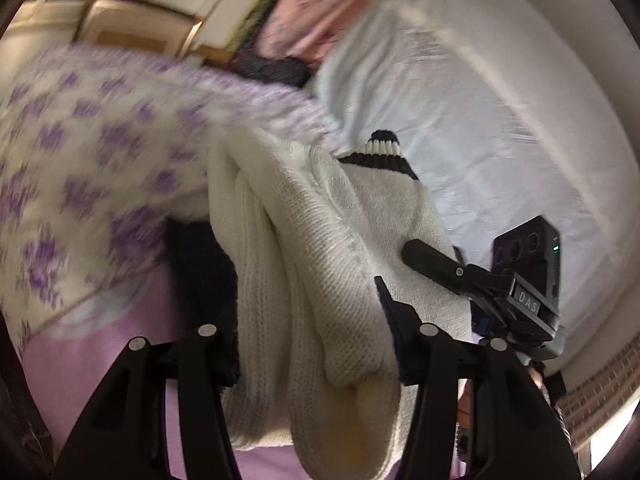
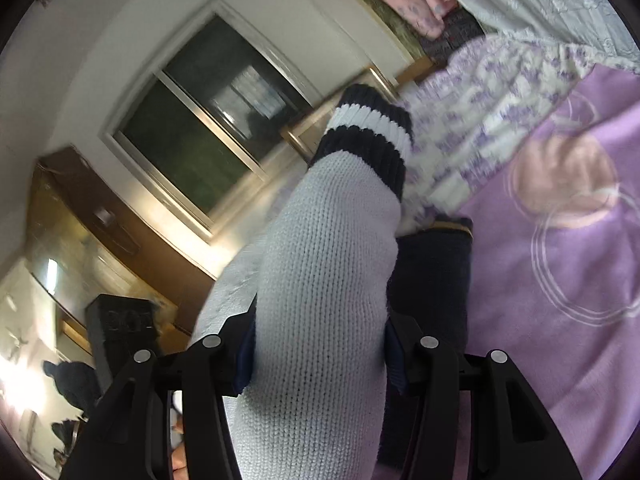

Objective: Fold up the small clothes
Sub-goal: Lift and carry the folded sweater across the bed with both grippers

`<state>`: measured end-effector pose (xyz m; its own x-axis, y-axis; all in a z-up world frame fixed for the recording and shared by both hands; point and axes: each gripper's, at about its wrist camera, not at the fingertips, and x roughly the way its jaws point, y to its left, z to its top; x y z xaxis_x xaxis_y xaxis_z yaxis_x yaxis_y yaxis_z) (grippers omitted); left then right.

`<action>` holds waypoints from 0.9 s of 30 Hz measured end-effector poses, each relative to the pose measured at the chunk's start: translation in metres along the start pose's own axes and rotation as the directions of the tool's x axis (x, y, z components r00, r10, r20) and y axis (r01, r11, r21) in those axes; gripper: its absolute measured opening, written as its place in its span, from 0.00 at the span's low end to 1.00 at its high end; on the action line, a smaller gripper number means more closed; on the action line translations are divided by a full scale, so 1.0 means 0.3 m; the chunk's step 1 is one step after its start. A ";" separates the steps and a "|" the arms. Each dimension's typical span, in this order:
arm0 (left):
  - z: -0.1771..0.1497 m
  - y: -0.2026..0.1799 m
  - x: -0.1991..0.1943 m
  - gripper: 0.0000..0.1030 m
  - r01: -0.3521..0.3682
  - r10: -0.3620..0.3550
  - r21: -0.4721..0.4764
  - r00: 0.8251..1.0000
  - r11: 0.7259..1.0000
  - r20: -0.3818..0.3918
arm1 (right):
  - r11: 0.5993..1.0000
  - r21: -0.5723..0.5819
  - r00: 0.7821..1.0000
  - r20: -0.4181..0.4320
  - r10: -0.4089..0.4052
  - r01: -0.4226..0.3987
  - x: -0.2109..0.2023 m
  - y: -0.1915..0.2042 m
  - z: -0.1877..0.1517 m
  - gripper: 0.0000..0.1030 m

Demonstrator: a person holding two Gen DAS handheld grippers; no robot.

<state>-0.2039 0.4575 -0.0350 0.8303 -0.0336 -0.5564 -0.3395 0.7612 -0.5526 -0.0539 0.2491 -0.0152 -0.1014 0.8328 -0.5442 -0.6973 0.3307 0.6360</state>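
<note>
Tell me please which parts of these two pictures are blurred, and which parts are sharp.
Left wrist view: the purple floral cloth is smeared by motion, while the white knit sweater in the left claw is sharp. Right wrist view: the window is blurred; the sleeve's striped cuff, held by the right claw, stays fairly crisp.

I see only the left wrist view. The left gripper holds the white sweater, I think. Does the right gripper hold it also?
Observer: Yes. In the right wrist view the right gripper is shut on a sleeve of the white sweater.
Operator: Where is the cuff of this sleeve?
Observer: The navy striped cuff stands beyond the fingers, raised in front of a window.
Operator: Is something below the sleeve?
Observer: A dark navy garment lies on the purple sheet, beside the sleeve.
</note>
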 end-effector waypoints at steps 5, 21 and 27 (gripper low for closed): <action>-0.077 0.154 0.104 0.68 0.056 -0.059 -0.150 0.998 0.987 -0.012 | 1.000 0.026 1.000 0.005 0.007 -0.007 0.086 -0.082 -0.045 0.55; -0.078 0.122 0.126 0.76 -0.015 0.015 -0.091 1.000 0.996 0.000 | 0.999 0.041 0.998 0.058 -0.035 0.032 -0.007 -0.064 -0.124 0.63; -0.087 0.090 0.131 0.83 -0.066 0.066 -0.055 0.998 0.996 -0.002 | 0.995 0.094 0.996 0.086 0.015 -0.024 -0.048 -0.109 -0.197 0.67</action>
<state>-0.1921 0.4599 -0.0879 0.8052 0.0160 -0.5928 -0.4177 0.7250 -0.5477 -0.0717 0.2002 -0.0606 -0.0506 0.8730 -0.4851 -0.6251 0.3511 0.6971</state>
